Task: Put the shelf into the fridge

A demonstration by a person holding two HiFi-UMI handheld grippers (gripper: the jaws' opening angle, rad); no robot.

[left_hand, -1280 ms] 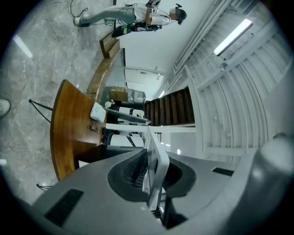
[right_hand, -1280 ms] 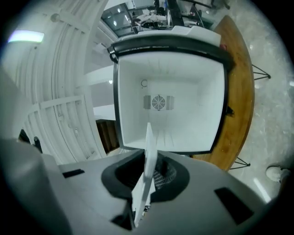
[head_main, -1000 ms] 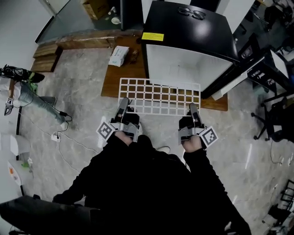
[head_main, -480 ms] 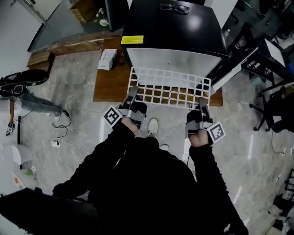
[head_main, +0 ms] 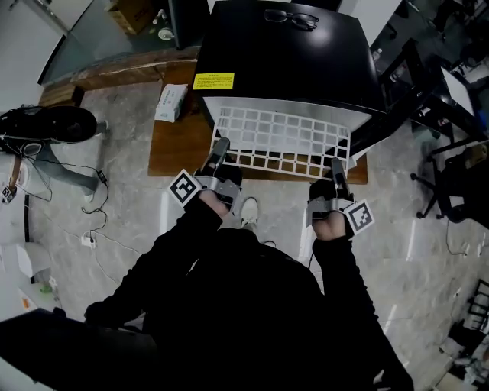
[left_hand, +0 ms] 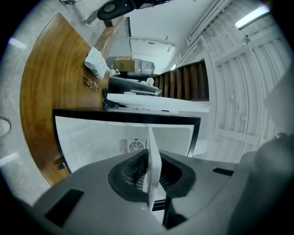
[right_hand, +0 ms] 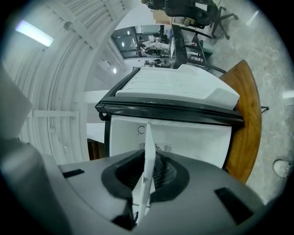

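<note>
Before the fridge (head_main: 290,57), the shelf (head_main: 281,138) stretches lengthwise left to right.

- One white wire shelf (head_main: 283,137) is showing.
- One black-topped fridge (head_main: 306,53) is showing, bearing one yellow label (head_main: 213,81).
- Two grippers are showing, the left gripper (head_main: 221,147) and the right gripper (head_main: 337,165).
- Two marker cubes (head_main: 184,189) are riding along, one per gripper.
- One pair of glasses (head_main: 291,18) is lying there.
- One wooden board (head_main: 172,145) is showing.
- One white packet (head_main: 170,101) is lying there.
- One cardboard box (head_main: 127,14) is sitting at the back.
</note>
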